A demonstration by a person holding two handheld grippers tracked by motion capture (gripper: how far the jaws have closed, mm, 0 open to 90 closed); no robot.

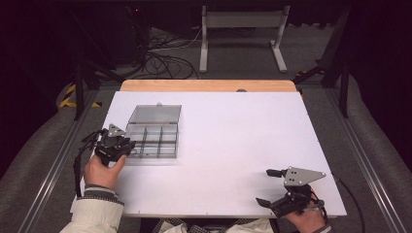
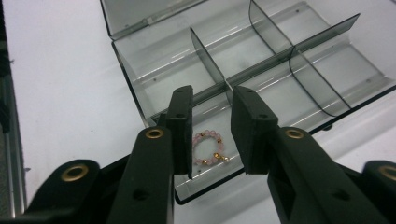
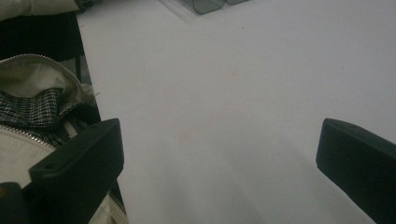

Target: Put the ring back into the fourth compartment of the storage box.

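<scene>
At lower centre of the left gripper view, a pink bead bracelet (image 2: 208,148) lies on the floor of a compartment of the clear box (image 2: 140,56), between the parted jaws of the left gripper (image 2: 214,133), ungrasped. The right gripper (image 1: 268,186), lower right in the high view, is spread wide over the white table (image 1: 233,131).

Near-left compartment of the clear divided box (image 1: 153,136) covered in the high view by the left gripper (image 1: 115,144); small pink bead ring (image 2: 208,148) inside that box partly hidden in the left gripper view behind the jaws. Box corner (image 3: 210,4) cut off by the top edge of the right gripper view. Right hand (image 1: 307,221) clipped at the bottom edge, well apart from the box.
</scene>
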